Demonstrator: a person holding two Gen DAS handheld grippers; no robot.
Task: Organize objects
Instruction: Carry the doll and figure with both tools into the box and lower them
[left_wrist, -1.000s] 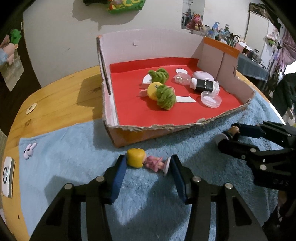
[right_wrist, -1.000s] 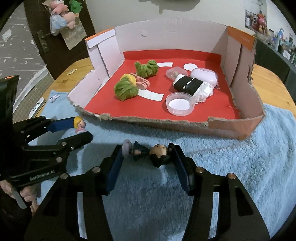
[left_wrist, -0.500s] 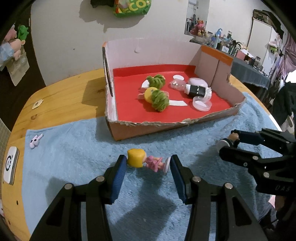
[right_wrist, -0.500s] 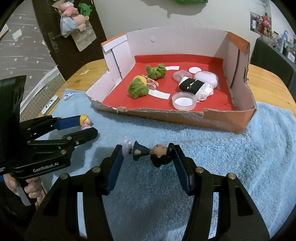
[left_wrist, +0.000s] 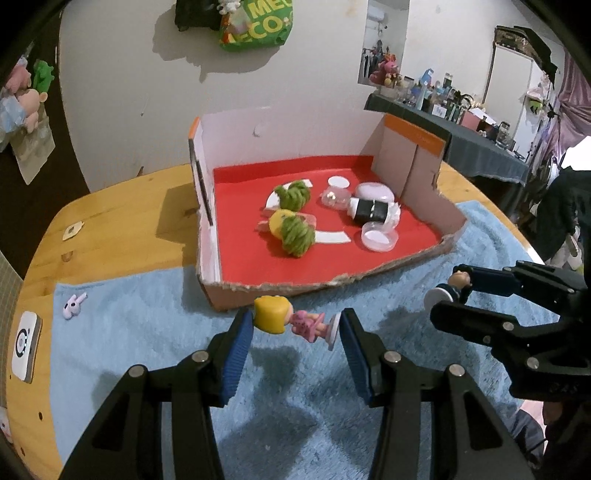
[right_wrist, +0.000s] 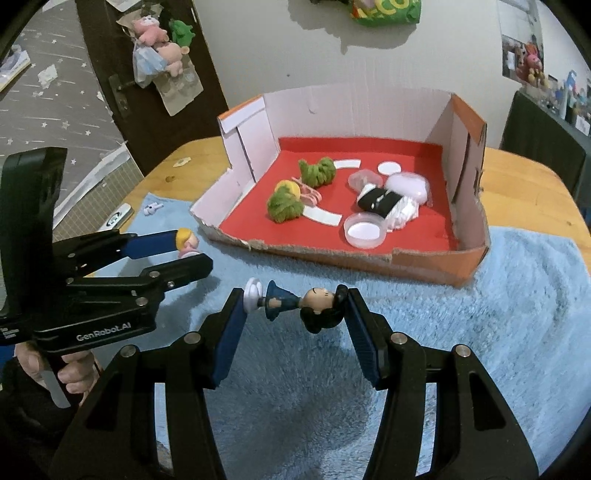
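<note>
Both clenched: left gripper (left_wrist: 296, 326) on blonde pink-dress figurine (left_wrist: 286, 320), right gripper (right_wrist: 295, 306) on dark-haired blue-dress figurine (right_wrist: 295, 305), each doll lying crosswise btwn pads, head to one pad, base disc to other, clear of blue towel (right_wrist: 480, 332). Cardboard box (right_wrist: 424, 264) w/ red floor dead ahead of both claws, torn front wall low. Probably next: carry fwd over that wall; left nearer box's left corner, right nearer mid-front.

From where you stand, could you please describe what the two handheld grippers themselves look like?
Both the left gripper and the right gripper are matte black linkage frames with silver rivets and ribbed blue pads. The left one's body carries white "GenRobot.AI" lettering. No cables or sleeves are visible.
</note>
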